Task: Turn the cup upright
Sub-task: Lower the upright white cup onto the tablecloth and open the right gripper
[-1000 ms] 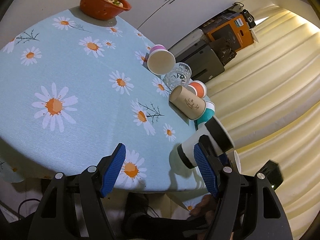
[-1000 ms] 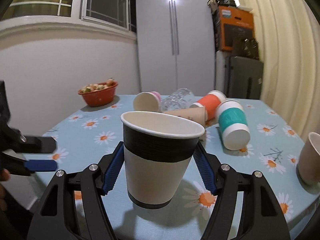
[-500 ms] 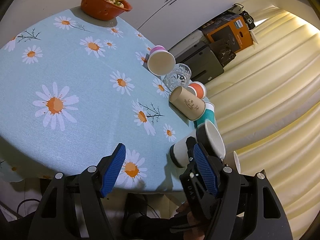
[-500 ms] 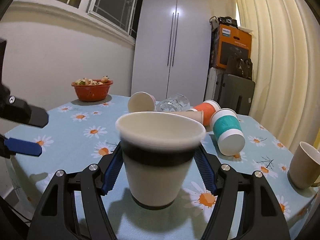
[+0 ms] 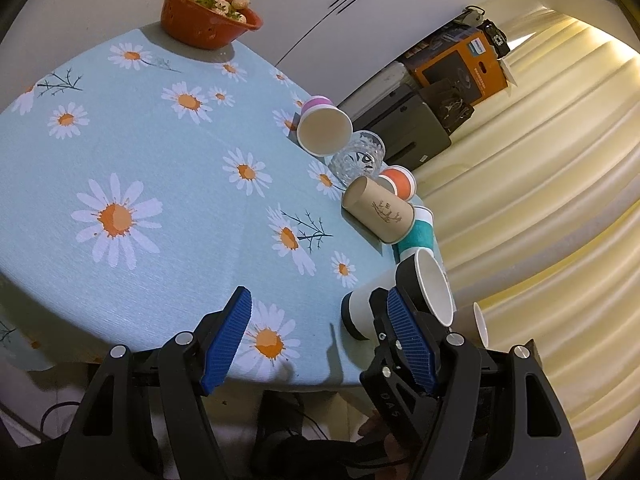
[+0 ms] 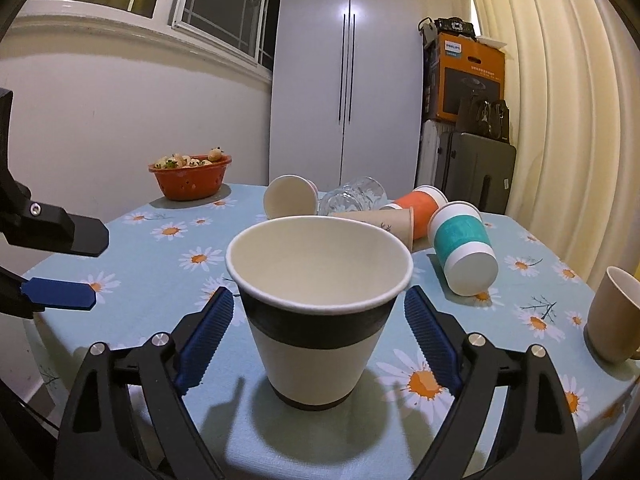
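Note:
A white paper cup with a black band (image 6: pixel 320 316) stands upright on the daisy tablecloth (image 6: pixel 172 248), mouth up. My right gripper (image 6: pixel 316 340) is open, its blue pads on either side of the cup with a gap on both sides. The cup also shows in the left wrist view (image 5: pixel 400 300), near the table's front edge. My left gripper (image 5: pixel 320 344) is open and empty, over the table's near edge, to the left of the cup.
Several cups lie on their sides behind: a teal-banded one (image 6: pixel 464 252), an orange one (image 6: pixel 416 208), a brown one (image 6: pixel 380 220), a pink-based one (image 6: pixel 288 200), plus a tipped glass (image 6: pixel 352 200). A beige mug (image 6: pixel 612 316) stands at right. An orange bowl (image 6: pixel 190 178) sits far left.
The right gripper's jaws have opened off the black-banded cup and drawn back a little; the cup now stands free on the table. The left gripper has hardly moved.

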`<state>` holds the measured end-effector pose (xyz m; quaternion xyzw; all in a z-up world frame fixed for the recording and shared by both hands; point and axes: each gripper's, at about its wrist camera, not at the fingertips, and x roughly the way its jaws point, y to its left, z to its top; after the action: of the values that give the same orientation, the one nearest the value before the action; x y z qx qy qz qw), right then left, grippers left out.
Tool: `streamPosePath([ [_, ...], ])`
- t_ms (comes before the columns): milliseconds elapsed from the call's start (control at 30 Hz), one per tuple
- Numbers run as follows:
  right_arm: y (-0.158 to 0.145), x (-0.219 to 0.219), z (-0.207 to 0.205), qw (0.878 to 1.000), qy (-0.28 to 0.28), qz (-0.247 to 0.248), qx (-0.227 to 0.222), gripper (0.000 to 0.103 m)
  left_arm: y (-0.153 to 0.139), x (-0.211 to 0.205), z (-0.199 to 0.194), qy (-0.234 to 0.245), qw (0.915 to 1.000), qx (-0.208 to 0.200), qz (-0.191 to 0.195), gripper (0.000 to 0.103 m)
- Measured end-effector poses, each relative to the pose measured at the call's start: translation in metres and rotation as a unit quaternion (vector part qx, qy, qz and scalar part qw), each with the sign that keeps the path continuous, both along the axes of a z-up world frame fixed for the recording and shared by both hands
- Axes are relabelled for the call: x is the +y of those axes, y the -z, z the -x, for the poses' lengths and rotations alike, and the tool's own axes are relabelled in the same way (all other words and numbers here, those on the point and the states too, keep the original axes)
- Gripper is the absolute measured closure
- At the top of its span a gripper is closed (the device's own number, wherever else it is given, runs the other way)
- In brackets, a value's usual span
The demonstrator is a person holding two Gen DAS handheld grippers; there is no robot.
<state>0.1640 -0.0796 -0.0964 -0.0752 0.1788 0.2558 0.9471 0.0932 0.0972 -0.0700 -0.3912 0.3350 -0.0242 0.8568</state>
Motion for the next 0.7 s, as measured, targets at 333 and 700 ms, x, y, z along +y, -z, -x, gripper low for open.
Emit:
streamPosePath([
  [333,-0.017,-0.016,0.008,1.0,0.002,-0.006,0.024,0.005,-0.004,-0.001,0.003,-0.008,0.9996,0.0,-0.028,0.034],
  [700,-0.056,-0.067,0.025,0.997,0.014,-0.053,0.046,0.005,-0.014,-0.012,0.01,-0.001,0.9973,-0.005,-0.074,0.015],
])
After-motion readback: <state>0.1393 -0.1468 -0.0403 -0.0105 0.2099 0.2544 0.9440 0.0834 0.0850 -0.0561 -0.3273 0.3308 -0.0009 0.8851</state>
